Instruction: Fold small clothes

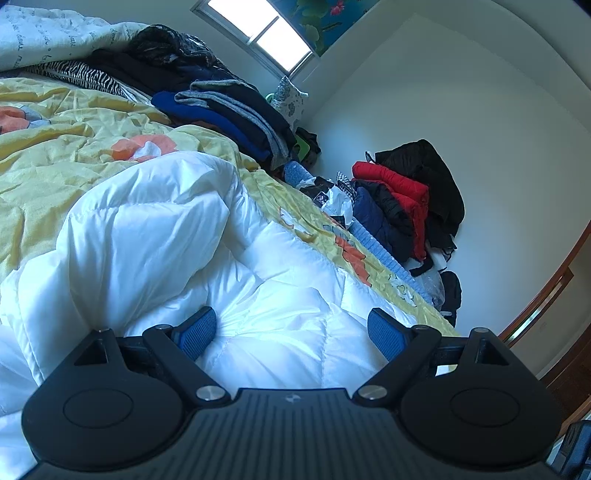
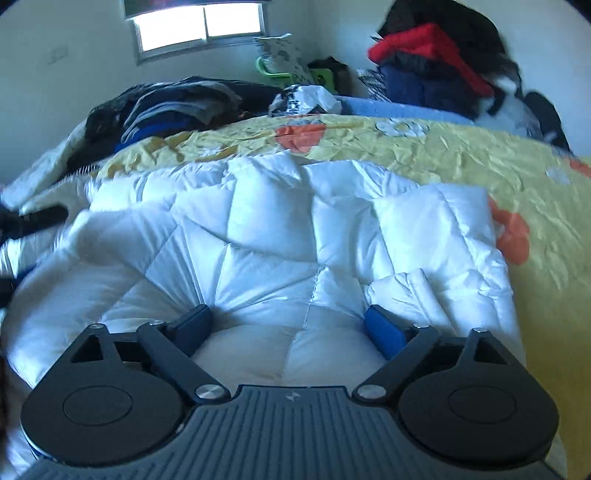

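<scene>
A white quilted puffer garment lies crumpled on a yellow flowered bedspread. My left gripper is open, its blue pads wide apart and pressed against the white fabric, which bulges between them. In the right wrist view the same white garment fills the middle. My right gripper is open too, its pads spread with a puffed panel between them. Nothing is pinched in either one.
A stack of folded dark and blue clothes sits further up the bed. A heap of red, black and navy jackets lies beyond the bed's far edge by the white wall. A window is at the back.
</scene>
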Motion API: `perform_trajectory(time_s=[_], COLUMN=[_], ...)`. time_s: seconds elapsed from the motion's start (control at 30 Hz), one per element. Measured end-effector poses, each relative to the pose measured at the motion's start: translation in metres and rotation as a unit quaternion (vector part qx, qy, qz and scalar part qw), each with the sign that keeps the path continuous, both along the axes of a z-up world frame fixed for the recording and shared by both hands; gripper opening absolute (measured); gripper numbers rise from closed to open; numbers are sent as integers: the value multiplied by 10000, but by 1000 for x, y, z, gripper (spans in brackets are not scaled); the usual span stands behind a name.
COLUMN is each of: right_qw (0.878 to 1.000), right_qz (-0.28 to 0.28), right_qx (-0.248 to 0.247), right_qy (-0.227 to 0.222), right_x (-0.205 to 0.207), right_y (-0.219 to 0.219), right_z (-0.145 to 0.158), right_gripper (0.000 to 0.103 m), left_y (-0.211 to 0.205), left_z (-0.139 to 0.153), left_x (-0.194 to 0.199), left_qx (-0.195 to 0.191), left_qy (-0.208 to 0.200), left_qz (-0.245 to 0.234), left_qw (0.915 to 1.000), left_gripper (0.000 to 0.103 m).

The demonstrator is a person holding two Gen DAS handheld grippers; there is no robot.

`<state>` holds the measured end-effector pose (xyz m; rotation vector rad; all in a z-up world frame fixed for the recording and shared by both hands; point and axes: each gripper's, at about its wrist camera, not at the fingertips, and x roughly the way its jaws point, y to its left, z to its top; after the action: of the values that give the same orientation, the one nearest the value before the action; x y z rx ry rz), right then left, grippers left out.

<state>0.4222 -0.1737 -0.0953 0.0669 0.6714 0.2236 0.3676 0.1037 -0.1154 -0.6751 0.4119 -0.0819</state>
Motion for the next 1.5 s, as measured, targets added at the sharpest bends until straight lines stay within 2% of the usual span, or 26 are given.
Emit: perform_trajectory(time_s=[0.13,0.17,0.2,0.27,0.33,0.43,0.57,0.7,0.93,1.0,1.07,1.13,1.3,1.5], right_qw=[9999,9999,9996,9977,9971,9985,9989,10000,9997,9997,9983,9982,9990,10000], right_qz=[7,-95,-202,-307,-321,-318,-234,-57,-22,-197,-273,-153,27,82], right_qx=[-19,39,173,485,602,437,398,-58,-212,-63,176,172,-436,26], right_qy=[106,77,-41,-354,-337,-85,-12,54,112,-124,-479,-558,42,4], right_x=[5,3,-5,-25,-37,-44,-47,-42,-42,-49,-57,-54,-20,-21], right_y=[2,0,-5,-16,-25,-31,-31,-15,-12,-16,-19,-15,2,-6], right_z=[9,16,24,34,37,24,6,-3,8,24,38,44,23,0], right_gripper=[96,91,90,93,99,98,99,99,102,94,98,103,102,101], left_y=[-1,-1,-1,-1,-2,-3,-4,-5,-7,-7,-7,-7,-5,-5], left_z=[0,0,0,0,0,0,0,0,1,1,1,1,1,1], left_x=[0,0,0,1,1,1,1,1,2,2,2,2,2,1], left_qx=[59,59,54,64,95,145,200,238,274,268,289,301,275,304], left_qy=[13,16,17,21,26,30,23,17,15,12,15,8,-1,-2], left_qz=[-9,-7,-4,-1,4,5,1,4,0,6,4,10,9,10], left_qw=[10000,10000,10000,10000,10000,9999,9998,9997,9996,9996,9996,9995,9996,9995], left_gripper=[90,90,90,90,90,90,90,90,91,91,91,91,91,92])
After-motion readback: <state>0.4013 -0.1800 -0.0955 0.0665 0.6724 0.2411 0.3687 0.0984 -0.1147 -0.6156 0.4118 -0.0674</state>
